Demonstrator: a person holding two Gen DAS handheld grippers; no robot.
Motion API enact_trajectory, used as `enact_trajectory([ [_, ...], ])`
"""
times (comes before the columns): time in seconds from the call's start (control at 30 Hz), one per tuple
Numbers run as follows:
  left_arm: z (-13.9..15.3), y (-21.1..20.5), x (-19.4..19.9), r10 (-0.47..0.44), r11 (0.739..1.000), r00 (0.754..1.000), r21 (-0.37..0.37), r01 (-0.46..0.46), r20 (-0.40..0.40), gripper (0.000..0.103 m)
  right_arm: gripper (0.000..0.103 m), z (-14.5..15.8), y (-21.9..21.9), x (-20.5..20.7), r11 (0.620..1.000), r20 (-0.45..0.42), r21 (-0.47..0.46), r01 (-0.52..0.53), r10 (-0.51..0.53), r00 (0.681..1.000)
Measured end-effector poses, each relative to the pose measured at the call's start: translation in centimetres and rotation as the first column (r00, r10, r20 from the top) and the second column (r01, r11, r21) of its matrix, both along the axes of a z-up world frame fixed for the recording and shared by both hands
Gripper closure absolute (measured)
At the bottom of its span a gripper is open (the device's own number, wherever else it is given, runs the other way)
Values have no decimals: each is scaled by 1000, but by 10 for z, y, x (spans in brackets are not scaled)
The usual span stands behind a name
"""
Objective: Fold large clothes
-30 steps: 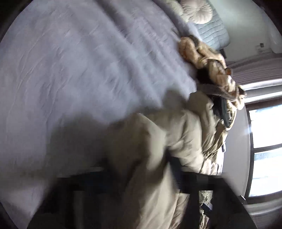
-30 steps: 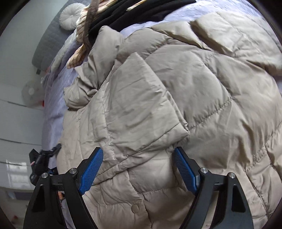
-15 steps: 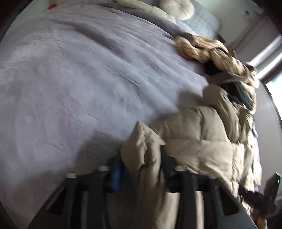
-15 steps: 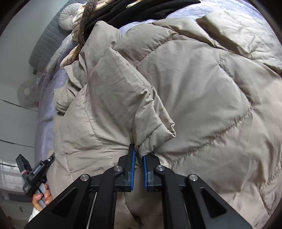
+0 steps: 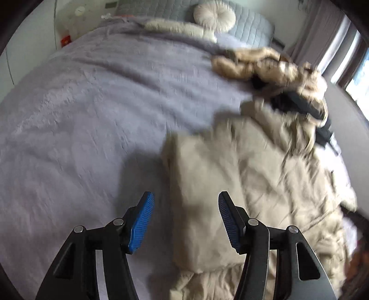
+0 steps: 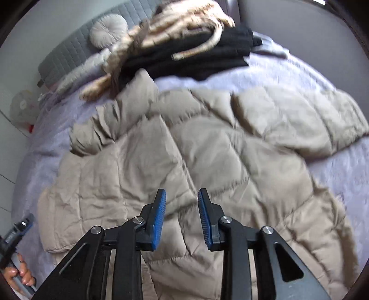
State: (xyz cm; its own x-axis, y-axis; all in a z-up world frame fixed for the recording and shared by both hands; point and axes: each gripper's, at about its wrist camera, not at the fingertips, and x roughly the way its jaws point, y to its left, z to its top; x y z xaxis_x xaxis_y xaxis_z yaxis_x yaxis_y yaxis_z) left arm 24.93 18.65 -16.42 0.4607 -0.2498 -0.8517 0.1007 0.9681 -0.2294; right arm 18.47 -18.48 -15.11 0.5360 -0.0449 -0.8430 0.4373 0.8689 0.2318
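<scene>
A beige quilted puffer jacket [image 6: 207,147] lies spread on a lilac bedspread [image 6: 334,175], its sleeve folded across the body. In the left wrist view the same jacket [image 5: 242,180] fills the lower right, a folded sleeve end nearest. My left gripper [image 5: 184,205] hovers above that sleeve end, its jaws opening with nothing pressed between the blue pads [image 5: 143,219]. My right gripper [image 6: 181,203] hangs over the middle of the jacket, jaws opening and free of the fabric.
A heap of tan knit and black clothes [image 6: 191,46] lies past the jacket near the headboard. A round cushion [image 5: 214,17] rests on grey pillows. A person's hand [image 6: 23,274] holds the other gripper at lower left. A window [image 5: 359,78] is right.
Both grippers let go of the jacket folds they were pinching and rose away. The sleeve now lies flat across the jacket body, and both views have tilted toward the headboard.
</scene>
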Motion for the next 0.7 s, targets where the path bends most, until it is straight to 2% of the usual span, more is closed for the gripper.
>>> enact_trajectory([
  [0.07, -17, -9, -2, 1, 999, 1000, 34, 0, -27, 43, 81, -12, 2, 16, 997, -25, 53, -59, 60, 998],
  [0.13, -33, -14, 0, 12, 998, 999, 69, -9, -51, 43, 82, -33, 6, 28, 994, -91, 45, -97, 101, 991],
  [0.2, -38, -15, 0, 28, 997, 997, 77, -23, -67, 43, 82, -56, 0, 25, 995, -170, 36, -95, 100, 980],
  [0.23, -36, -16, -1, 33, 996, 997, 79, -28, -69, 43, 82, -60, -9, 21, 995, -174, 70, -67, 78, 982],
  [0.3, -29, -19, -4, 33, 994, 998, 109, -27, -59, 43, 82, -53, -23, 12, 996, -159, 86, -16, 30, 987],
  [0.4, -16, -29, -14, 7, 987, 999, 164, 0, -46, 43, 81, -41, -41, -5, 991, -128, 134, -15, 32, 991],
  [0.53, 3, -50, -28, -33, 985, 998, 166, 41, -54, 43, 65, -35, -55, -23, 983, -133, 184, -22, 47, 990],
  [0.63, 15, -73, -40, -60, 985, 996, 157, 69, -59, 43, 61, -30, -60, -45, 978, -128, 209, -15, 43, 991],
  [0.67, 18, -81, -45, -70, 985, 996, 154, 79, -63, 40, 59, -29, -58, -53, 976, -127, 219, -13, 42, 991],
  [0.7, 20, -90, -49, -80, 984, 994, 153, 89, -69, 21, 58, -29, -60, -57, 973, -128, 230, -11, 41, 991],
])
